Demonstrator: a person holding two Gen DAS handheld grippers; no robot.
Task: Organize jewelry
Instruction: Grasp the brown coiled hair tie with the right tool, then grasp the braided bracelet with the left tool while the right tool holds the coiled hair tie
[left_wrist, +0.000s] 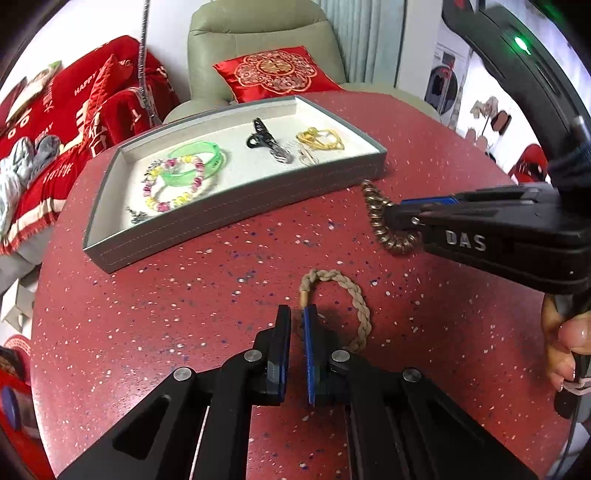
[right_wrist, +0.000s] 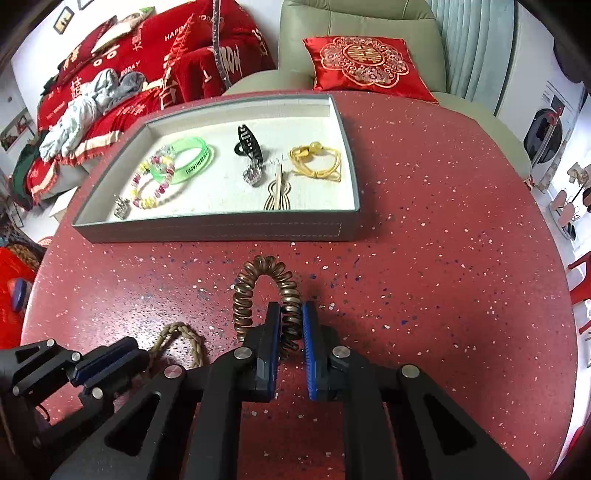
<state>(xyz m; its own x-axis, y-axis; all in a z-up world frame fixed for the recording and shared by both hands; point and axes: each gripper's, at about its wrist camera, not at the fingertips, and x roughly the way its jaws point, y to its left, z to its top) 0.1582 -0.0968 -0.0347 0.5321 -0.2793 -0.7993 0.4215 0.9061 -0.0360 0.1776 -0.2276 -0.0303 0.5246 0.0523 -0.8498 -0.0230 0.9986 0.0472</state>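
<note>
A grey tray (left_wrist: 236, 212) (right_wrist: 221, 230) stands on the red speckled table and holds a green bangle (left_wrist: 201, 162) (right_wrist: 192, 158), a pink and yellow bead bracelet (left_wrist: 173, 201) (right_wrist: 147, 195), a black hair claw (left_wrist: 260, 134) (right_wrist: 247, 142), a yellow cord bracelet (left_wrist: 321, 140) (right_wrist: 317, 160) and a wooden hair fork (right_wrist: 277, 194). My right gripper (right_wrist: 290, 317) (left_wrist: 397, 218) is shut on a brown spiral hair tie (right_wrist: 258, 291) (left_wrist: 376, 218), held just above the table. My left gripper (left_wrist: 296, 314) (right_wrist: 110, 360) is shut on the beige braided bracelet (left_wrist: 347, 295) (right_wrist: 184, 341) lying on the table.
A small silver charm (left_wrist: 137, 216) (right_wrist: 121, 207) and a clear clip (right_wrist: 252, 175) also lie in the tray. A grey-green armchair with a red cushion (left_wrist: 273, 72) (right_wrist: 364, 64) stands behind the table. A sofa with red blankets (right_wrist: 122, 74) is at the left.
</note>
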